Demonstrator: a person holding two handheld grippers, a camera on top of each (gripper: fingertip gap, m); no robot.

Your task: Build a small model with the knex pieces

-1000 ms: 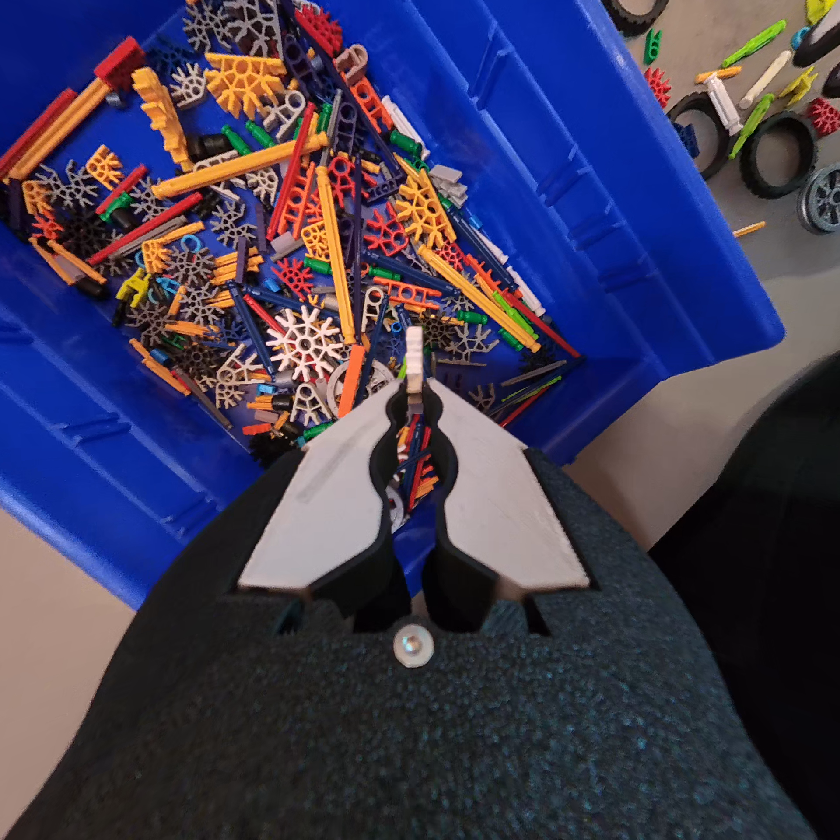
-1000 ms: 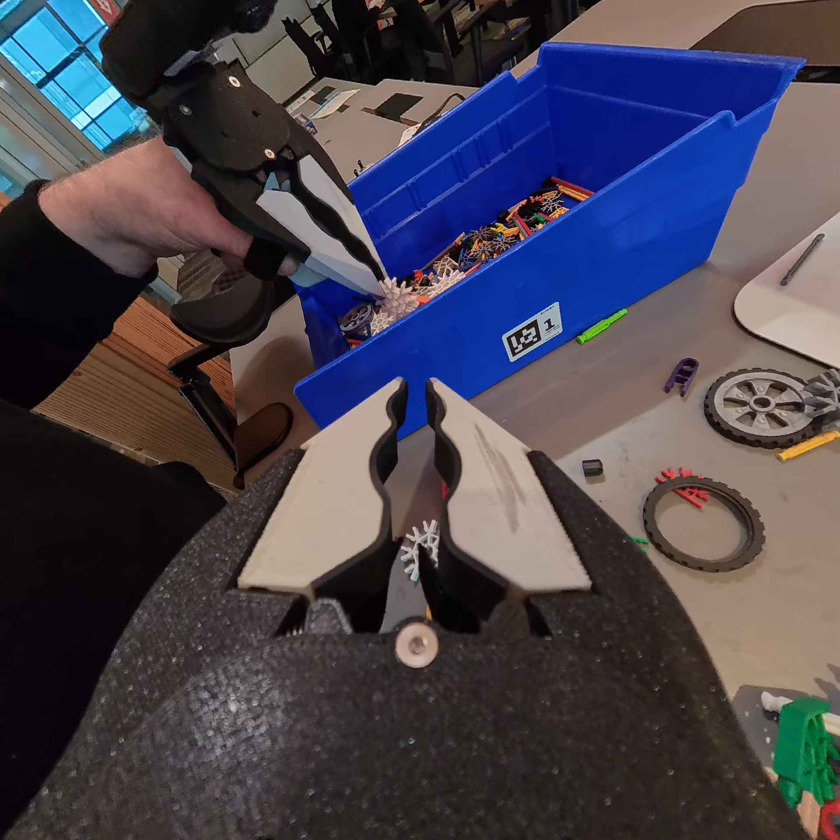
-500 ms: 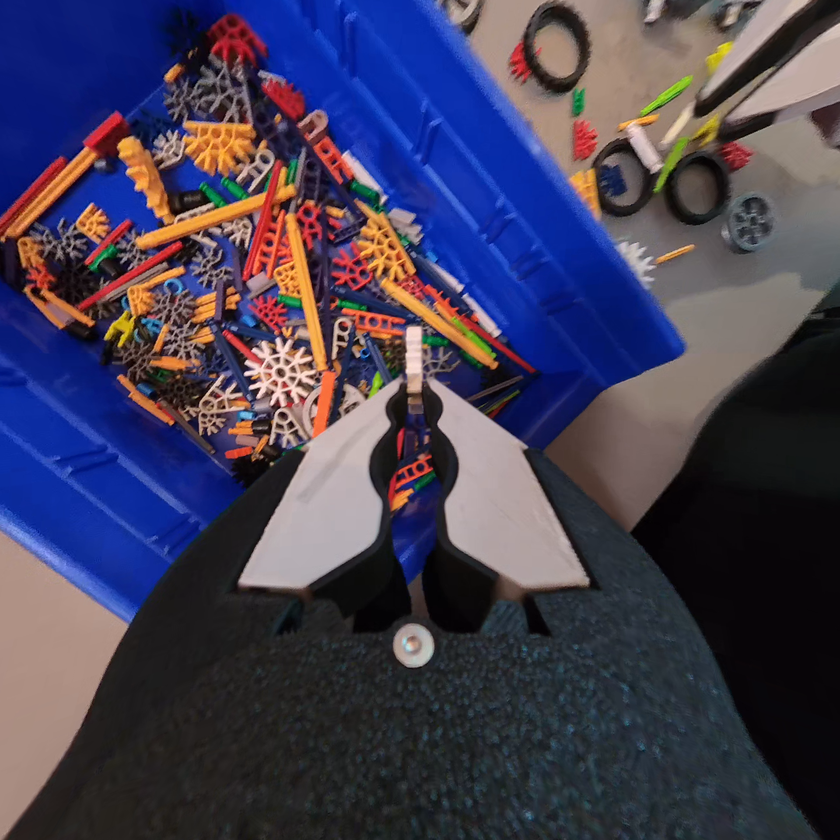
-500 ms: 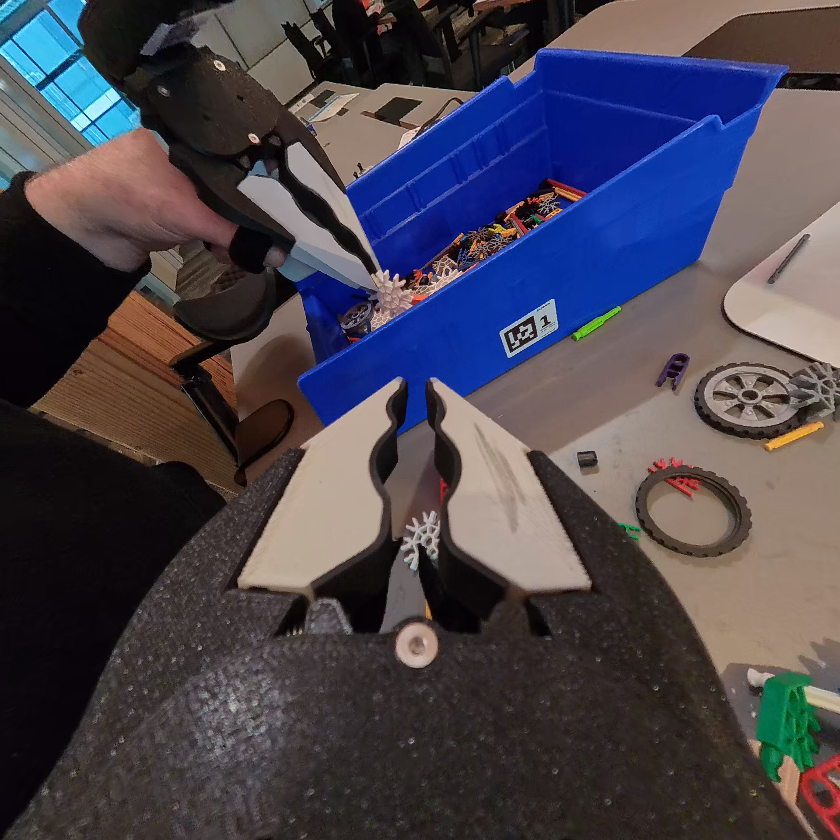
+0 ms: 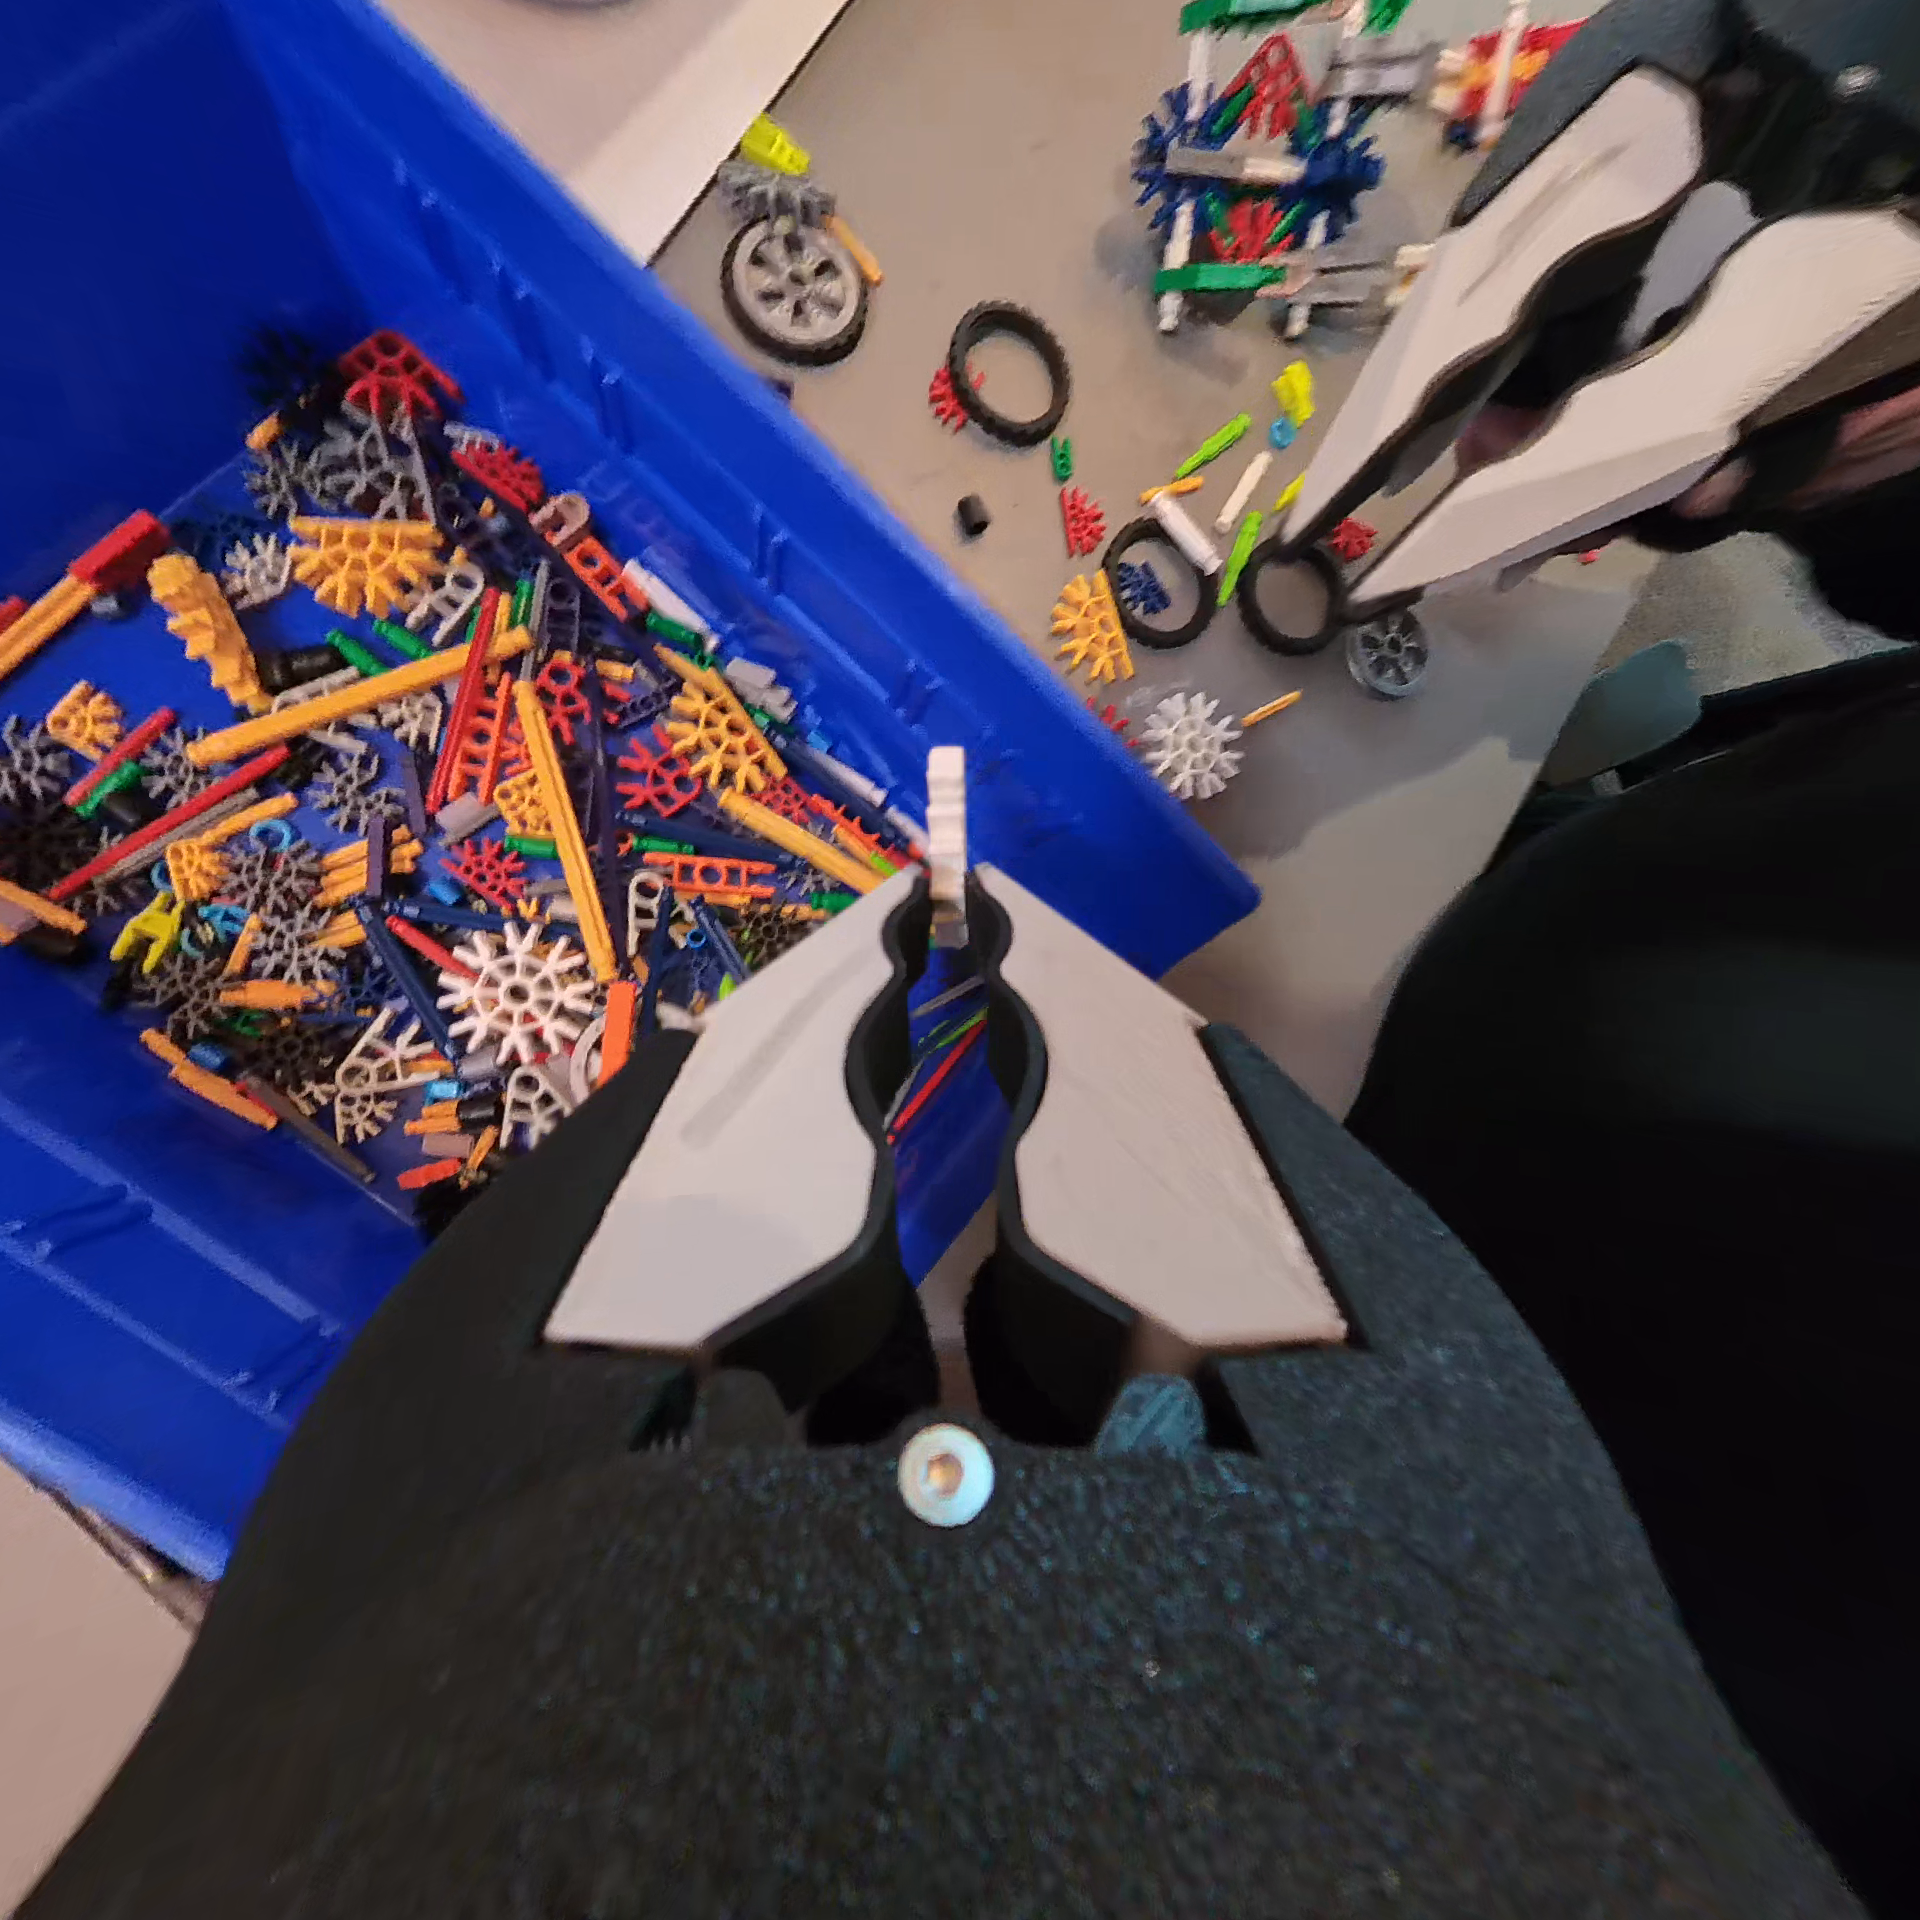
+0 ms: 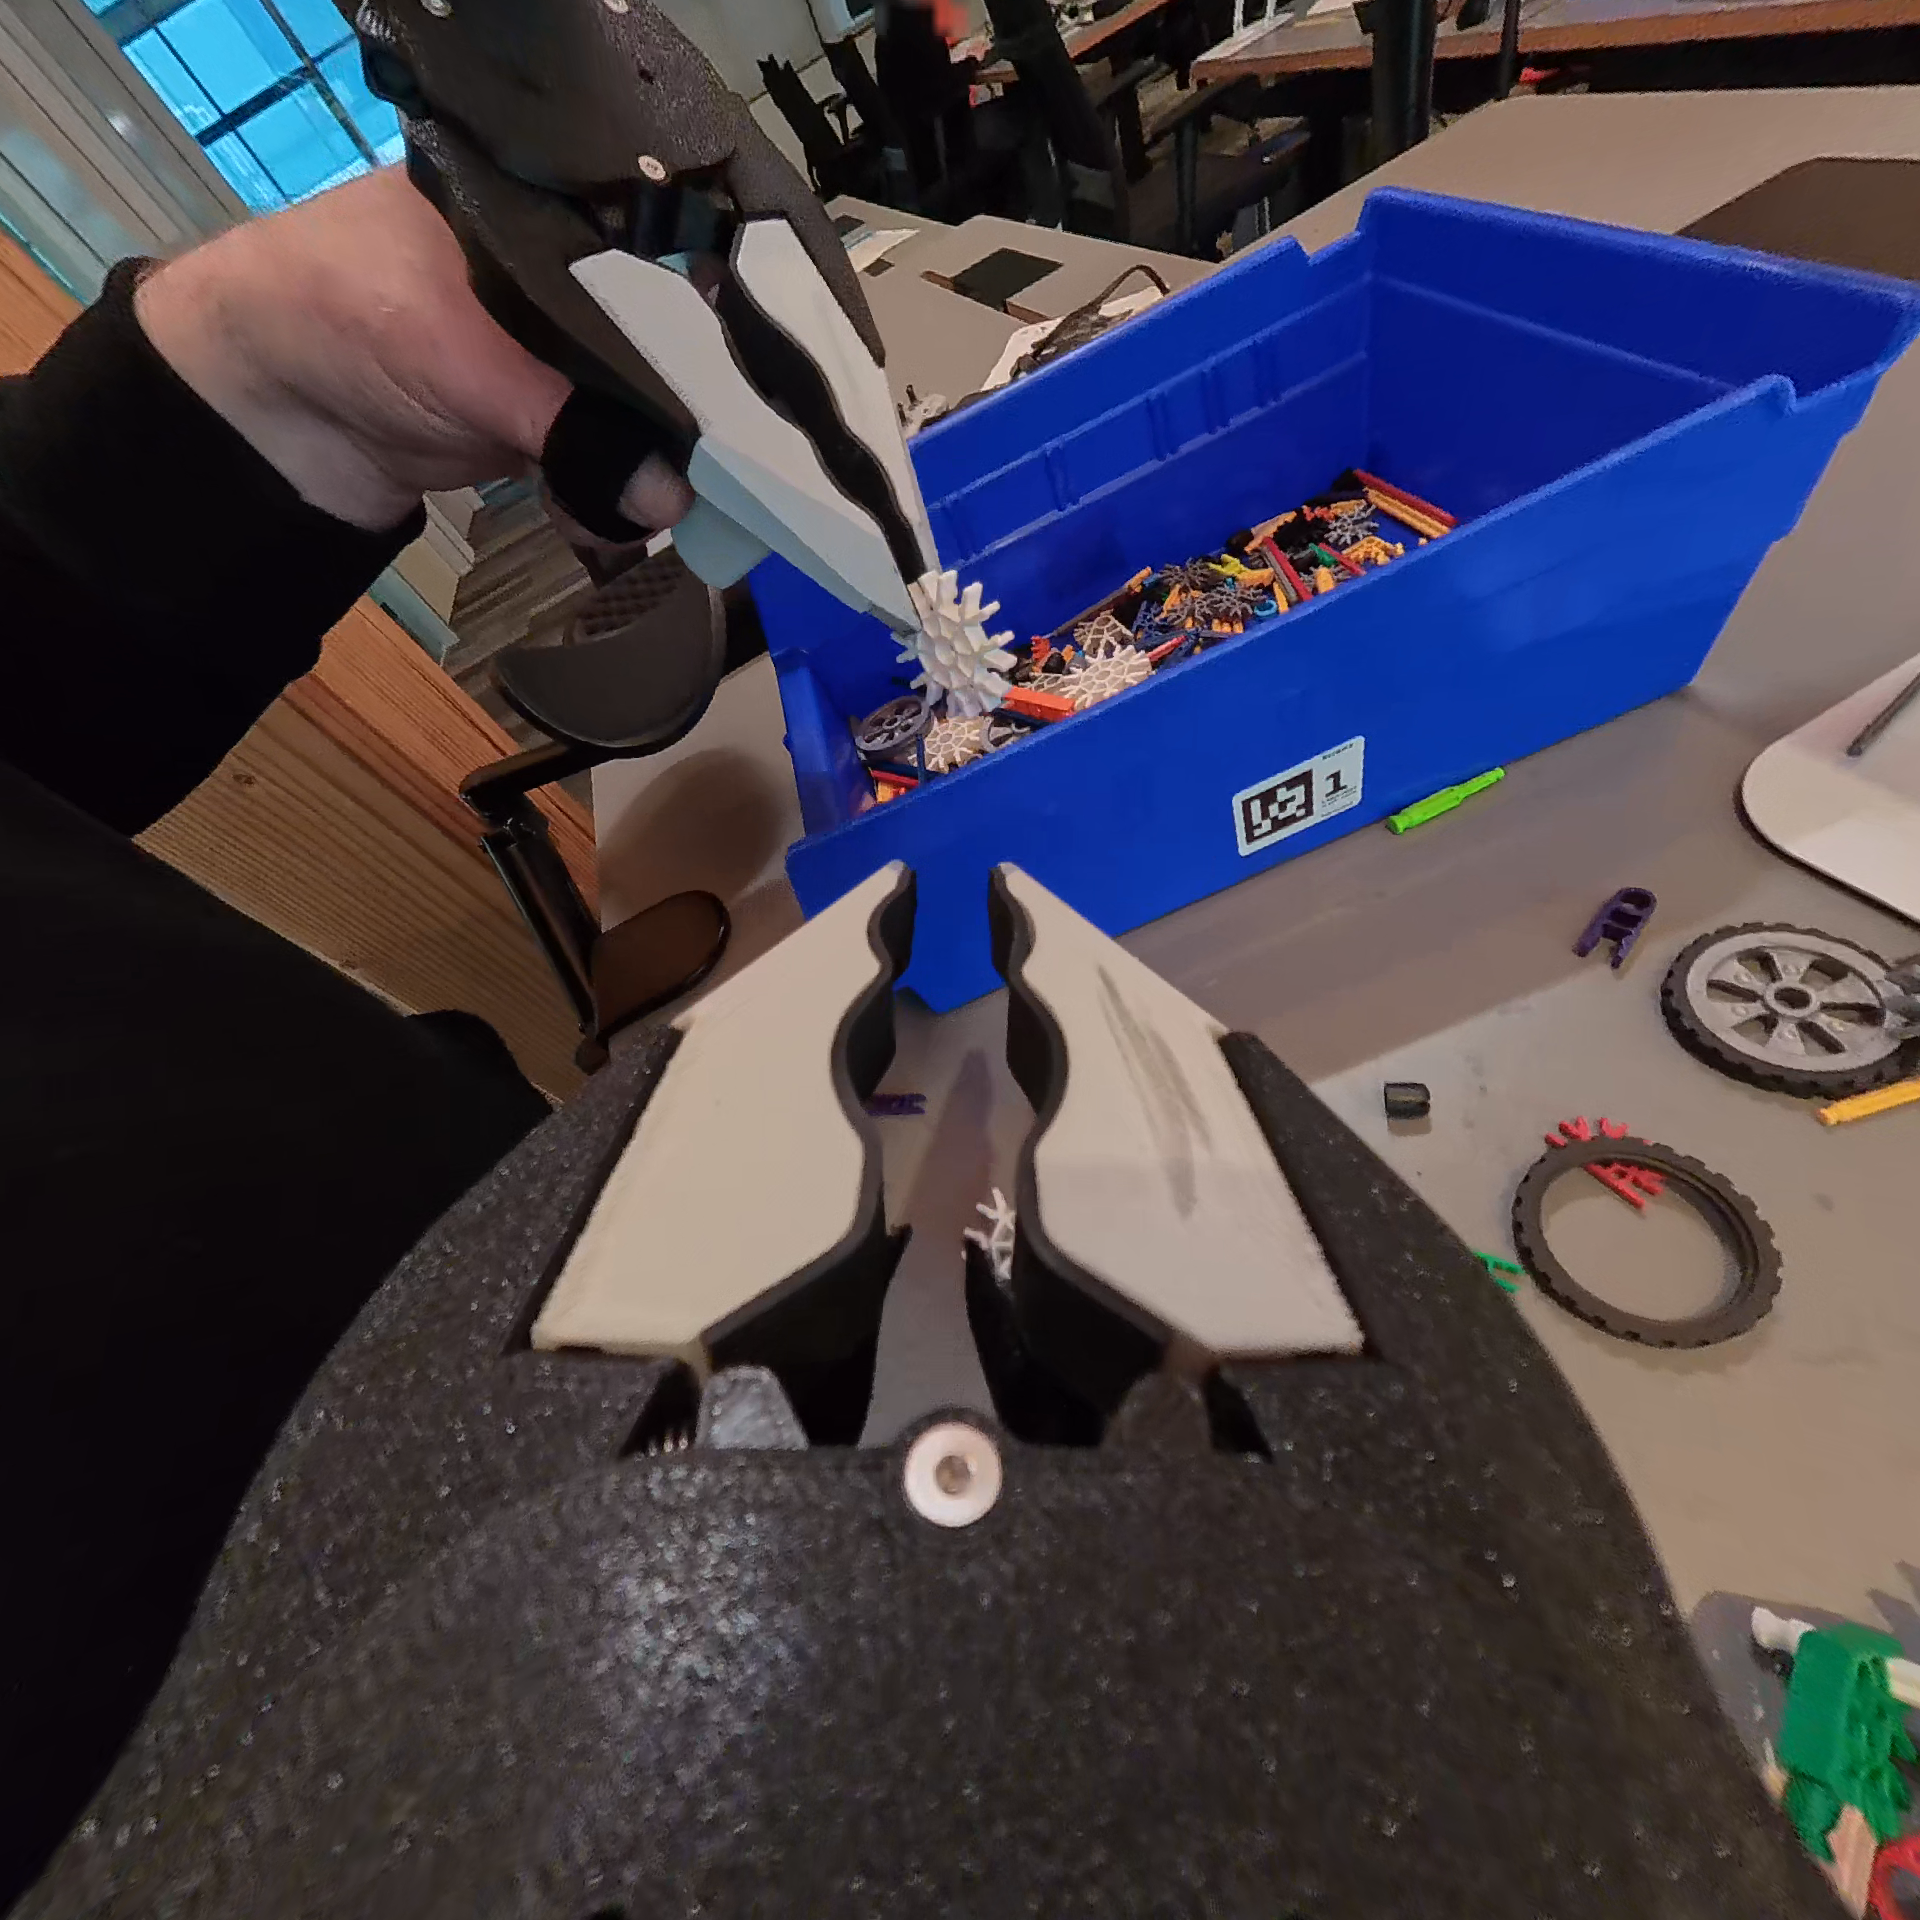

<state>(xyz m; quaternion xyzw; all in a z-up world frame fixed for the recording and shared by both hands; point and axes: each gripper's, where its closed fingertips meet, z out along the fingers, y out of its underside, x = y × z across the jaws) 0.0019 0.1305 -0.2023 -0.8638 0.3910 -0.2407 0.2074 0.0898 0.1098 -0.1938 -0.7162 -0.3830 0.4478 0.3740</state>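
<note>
White connector (image 5: pixel 945 805) edge-on, upright

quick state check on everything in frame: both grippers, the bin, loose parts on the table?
left gripper: shut on white snowflake connector, held over the bin's near end.
right gripper: open, empty, above the table.
blue bin: open-topped, a layer of mixed rods and connectors on its floor.
grey wheel: lying flat on the table.
black tyre ring: flat, no hub in it.
green rod: lying beside the bin.
</note>
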